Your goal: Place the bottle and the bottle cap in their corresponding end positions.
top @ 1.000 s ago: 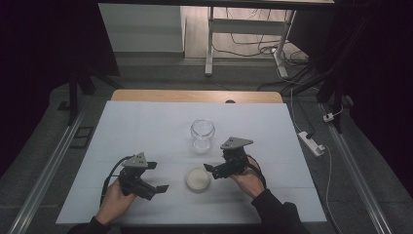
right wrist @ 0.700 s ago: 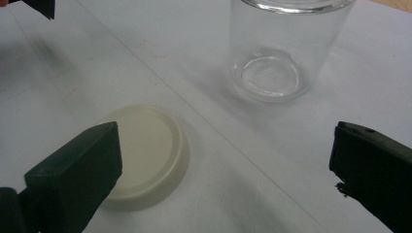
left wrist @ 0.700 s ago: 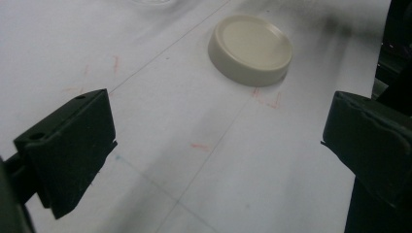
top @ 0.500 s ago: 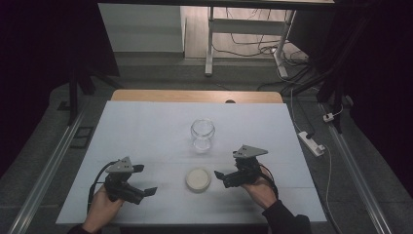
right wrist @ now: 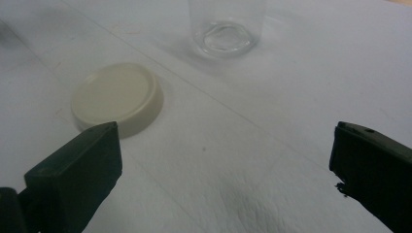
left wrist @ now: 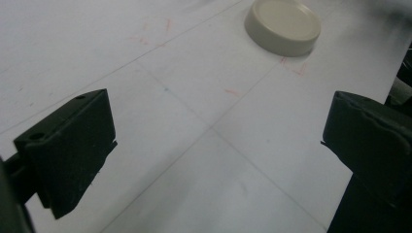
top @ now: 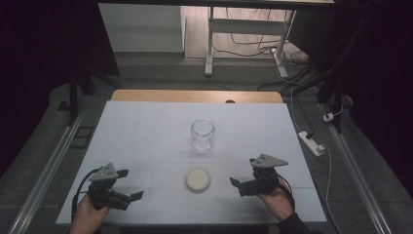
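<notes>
- Dark surroundings frame the high view: a white table [top: 146,131] with a wooden strip along its far edge stands on a grey floor, with a white desk frame [top: 210,39] and loose cables behind it and a power strip [top: 310,143] on the floor at the right.
- On that table, a clear glass jar [top: 202,134] stands upright near the middle, without a lid.
- Nearer the person, a cream lid [top: 198,179] lies flat on the table, apart from the jar and roughly in line with it.
- At the near left corner, the left gripper [top: 130,184] is held in a hand [top: 87,217], its jaws spread wide with nothing between them, pointing right toward the lid but well apart from it.
- On the other side, the right gripper [top: 235,181] sits in the person's other hand [top: 275,202], jaws pointing left at the lid, near it but not touching.
- Left gripper view: both black jaws stand far apart over bare white table [left wrist: 194,160] marked with faint lines and red ticks; the lid [left wrist: 283,25] lies ahead at the upper right, outside the gap.
- Right gripper view: the jaws are likewise wide apart and hold nothing; the lid [right wrist: 118,98] lies just ahead of the left-hand jaw, and the jar [right wrist: 227,26] stands beyond it at the top, only its lower part visible.
</notes>
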A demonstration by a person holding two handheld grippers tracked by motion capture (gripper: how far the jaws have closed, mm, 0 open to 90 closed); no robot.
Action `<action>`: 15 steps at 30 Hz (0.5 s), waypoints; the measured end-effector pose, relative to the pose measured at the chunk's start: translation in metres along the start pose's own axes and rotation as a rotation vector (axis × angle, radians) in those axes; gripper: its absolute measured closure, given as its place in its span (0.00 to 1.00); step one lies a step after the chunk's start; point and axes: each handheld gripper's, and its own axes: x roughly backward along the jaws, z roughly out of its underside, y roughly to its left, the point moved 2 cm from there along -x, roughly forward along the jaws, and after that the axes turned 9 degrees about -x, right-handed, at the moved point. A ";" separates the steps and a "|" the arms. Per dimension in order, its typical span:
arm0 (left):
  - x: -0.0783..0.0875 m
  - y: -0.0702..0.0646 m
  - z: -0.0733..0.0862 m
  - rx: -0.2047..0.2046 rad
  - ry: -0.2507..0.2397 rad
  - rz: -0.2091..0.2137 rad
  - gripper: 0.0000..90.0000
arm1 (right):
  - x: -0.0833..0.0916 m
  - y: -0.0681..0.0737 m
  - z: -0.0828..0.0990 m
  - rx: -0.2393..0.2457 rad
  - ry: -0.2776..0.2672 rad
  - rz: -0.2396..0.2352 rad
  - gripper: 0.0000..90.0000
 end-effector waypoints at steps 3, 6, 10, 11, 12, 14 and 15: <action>0.006 0.001 0.006 0.015 0.003 -0.018 0.00 | 0.008 -0.003 0.006 -0.006 0.001 0.019 0.00; 0.011 0.001 0.011 0.031 0.010 -0.040 0.00 | 0.015 -0.006 0.013 -0.017 0.008 0.033 0.00; 0.017 0.003 0.019 0.060 0.019 -0.059 0.00 | 0.025 -0.010 0.022 -0.031 0.020 0.067 0.00; 0.019 0.003 0.021 0.070 0.021 -0.066 0.00 | 0.028 -0.012 0.025 -0.036 0.025 0.076 0.00; 0.020 0.004 0.023 0.073 0.025 -0.070 0.00 | 0.030 -0.013 0.027 -0.041 0.033 0.084 0.00; 0.022 0.004 0.026 0.082 0.030 -0.076 0.00 | 0.035 -0.016 0.032 -0.052 0.040 0.101 0.00; 0.023 0.004 0.028 0.088 0.035 -0.079 0.00 | 0.037 -0.017 0.035 -0.058 0.045 0.109 0.00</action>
